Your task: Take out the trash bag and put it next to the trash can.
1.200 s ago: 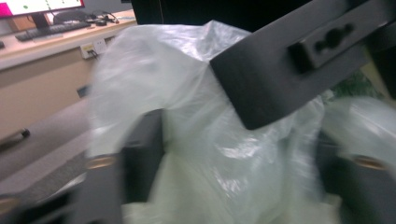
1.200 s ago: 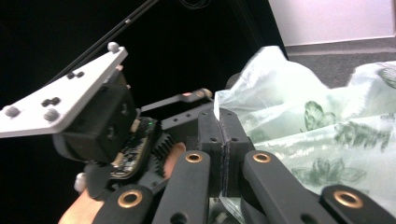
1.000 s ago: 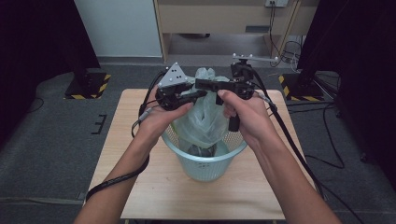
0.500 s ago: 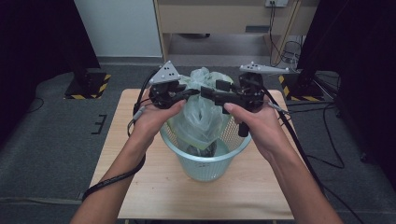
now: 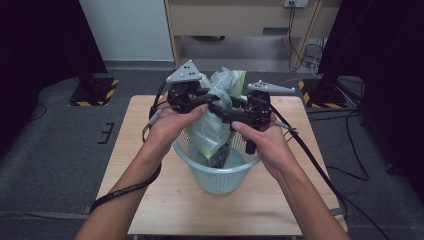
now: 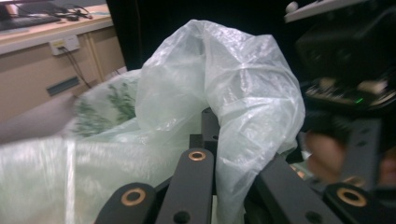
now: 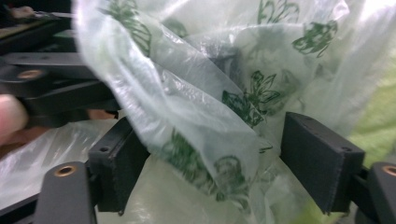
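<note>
Two grippers work the translucent leaf-printed plastic bag (image 5: pixel 215 125) at frame centre, partly lifted from the pale blue wastebasket (image 5: pixel 220 175): left gripper (image 5: pixel 210 106) jaws pinch a fold, right gripper (image 7: pixel 219 163) jaws spread around film; extraction looks roughly half done.

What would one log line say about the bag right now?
left gripper: shut on bag | right gripper: open around bag | bag: partly in basket

High view dim, black upper corners, tabletop (image 5: pixel 150 165) evenly lit from overhead. Both gripper views soft: plastic bag (image 7: pixel 196 116) blurred close up, glare upper right, left edge smeared.
</note>
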